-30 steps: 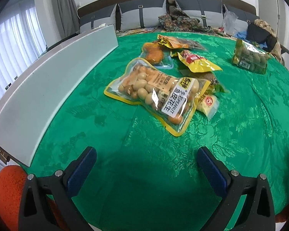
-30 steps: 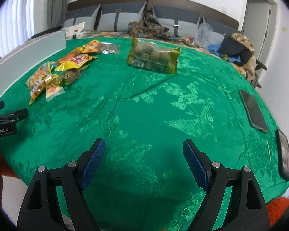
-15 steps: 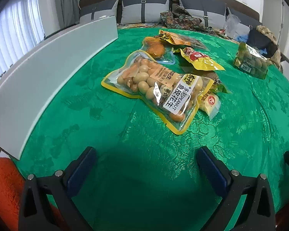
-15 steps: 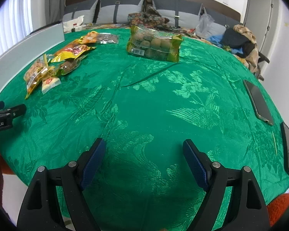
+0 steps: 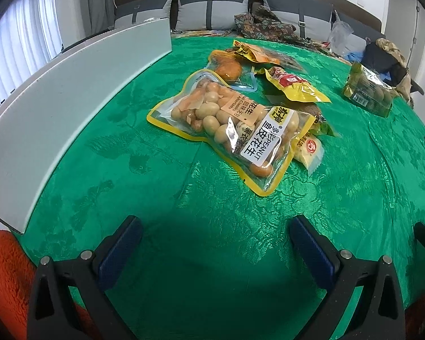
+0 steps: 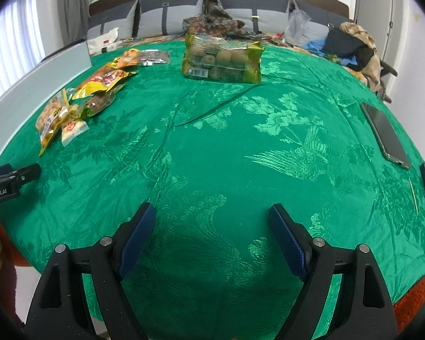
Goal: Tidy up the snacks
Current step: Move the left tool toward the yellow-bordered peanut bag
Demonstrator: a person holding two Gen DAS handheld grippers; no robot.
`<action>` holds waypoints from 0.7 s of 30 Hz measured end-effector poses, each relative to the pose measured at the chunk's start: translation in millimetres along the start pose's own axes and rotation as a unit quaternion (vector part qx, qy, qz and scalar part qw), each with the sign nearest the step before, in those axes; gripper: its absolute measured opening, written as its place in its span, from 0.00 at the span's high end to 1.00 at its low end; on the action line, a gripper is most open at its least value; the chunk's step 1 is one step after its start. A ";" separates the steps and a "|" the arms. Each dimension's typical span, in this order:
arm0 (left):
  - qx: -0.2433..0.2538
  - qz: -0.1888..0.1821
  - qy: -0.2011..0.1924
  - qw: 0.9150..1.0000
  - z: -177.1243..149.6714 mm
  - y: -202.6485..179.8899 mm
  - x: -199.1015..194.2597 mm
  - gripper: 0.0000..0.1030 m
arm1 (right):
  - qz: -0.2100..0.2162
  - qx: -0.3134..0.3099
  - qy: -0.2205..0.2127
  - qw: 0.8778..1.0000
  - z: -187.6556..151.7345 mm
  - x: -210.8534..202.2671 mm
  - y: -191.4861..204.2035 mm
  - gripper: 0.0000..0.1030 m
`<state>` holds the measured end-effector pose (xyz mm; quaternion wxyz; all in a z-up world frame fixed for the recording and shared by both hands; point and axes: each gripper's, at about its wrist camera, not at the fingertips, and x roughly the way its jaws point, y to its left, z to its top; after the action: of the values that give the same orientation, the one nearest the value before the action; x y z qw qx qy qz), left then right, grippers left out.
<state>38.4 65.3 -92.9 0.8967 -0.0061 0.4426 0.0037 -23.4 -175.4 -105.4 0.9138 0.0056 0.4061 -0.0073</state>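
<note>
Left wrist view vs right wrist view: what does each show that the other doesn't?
Only the left wrist view shows the left gripper from behind, jaws open, and the peanut bag's printed label up close.

Only the right wrist view shows the right gripper from behind, jaws open, and the dark phone near the table's right edge.

Both show the green tablecloth, the snack pile, the green-packaged snack and the grey panel.
</note>
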 end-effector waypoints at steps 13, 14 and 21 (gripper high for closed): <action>0.002 -0.003 0.007 1.000 1.6 1.2 1.4 0.00 | -0.004 0.008 0.010 1.000 1.5 0.7 0.2 0.17; 0.003 -0.003 0.008 1.000 1.9 1.3 1.6 0.00 | -0.004 0.009 0.010 1.000 1.6 0.7 0.0 0.17; 0.007 -0.007 0.018 1.000 4.3 1.3 2.8 0.00 | -0.003 0.008 0.010 1.000 1.7 0.6 -0.3 0.17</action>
<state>43.5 66.7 -92.5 0.8887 -0.0029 0.4584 -0.0063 -21.7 -175.7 -104.7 0.9095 0.0120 0.4152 -0.0138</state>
